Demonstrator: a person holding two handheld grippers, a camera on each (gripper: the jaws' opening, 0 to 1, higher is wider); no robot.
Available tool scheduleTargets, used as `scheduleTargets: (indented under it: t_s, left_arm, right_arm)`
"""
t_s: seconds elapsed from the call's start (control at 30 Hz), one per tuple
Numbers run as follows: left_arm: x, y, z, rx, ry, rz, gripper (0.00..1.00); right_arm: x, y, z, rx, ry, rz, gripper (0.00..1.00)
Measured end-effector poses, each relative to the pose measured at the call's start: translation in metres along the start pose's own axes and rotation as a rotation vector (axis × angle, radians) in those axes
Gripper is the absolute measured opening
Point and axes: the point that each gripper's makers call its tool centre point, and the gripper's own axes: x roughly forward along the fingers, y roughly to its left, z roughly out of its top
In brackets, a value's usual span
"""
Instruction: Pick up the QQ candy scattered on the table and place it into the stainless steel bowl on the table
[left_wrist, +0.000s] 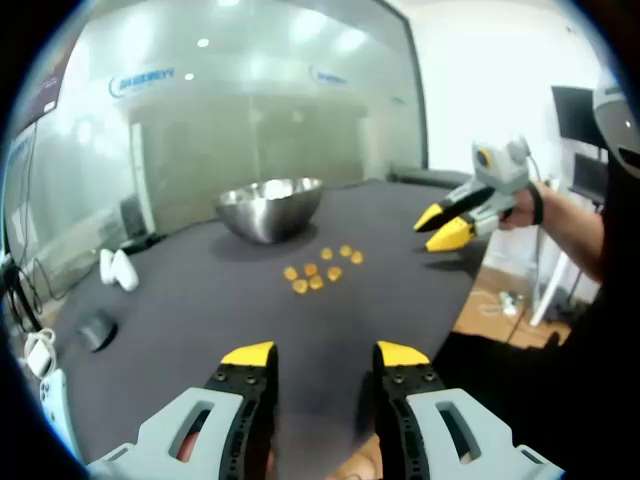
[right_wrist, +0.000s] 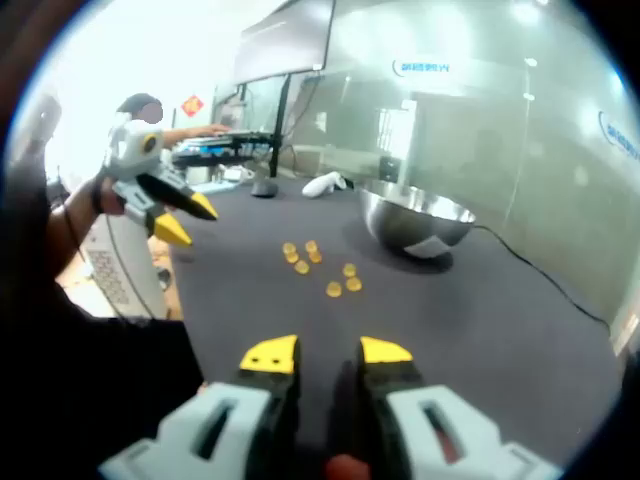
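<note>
So far nothing is collected: left of the candies (left_wrist: 318, 269), our left gripper (left_wrist: 324, 355) hovers released and empty; the candies lie scattered just before the stainless steel bowl (left_wrist: 270, 207); rightward, our right gripper (right_wrist: 326, 352) waits released, empty.

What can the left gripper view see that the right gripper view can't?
The left gripper view has a small dark object lying on the table near its edge. The right gripper view has a big screen on a stand and a red decoration behind the table. Both share the steel bowl, the yellow candies scattered near it, and the dark table.
</note>
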Motion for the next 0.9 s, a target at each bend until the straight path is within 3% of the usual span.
scheduleTargets:
  t_s: [0.9]
  left_arm:
    - [-0.0044,-0.0023,-0.0023,0.023,0.009,0.007,0.40]
  right_arm:
    - [0.0005,0.0048,-0.0027,0.031,0.003,0.019,0.23]
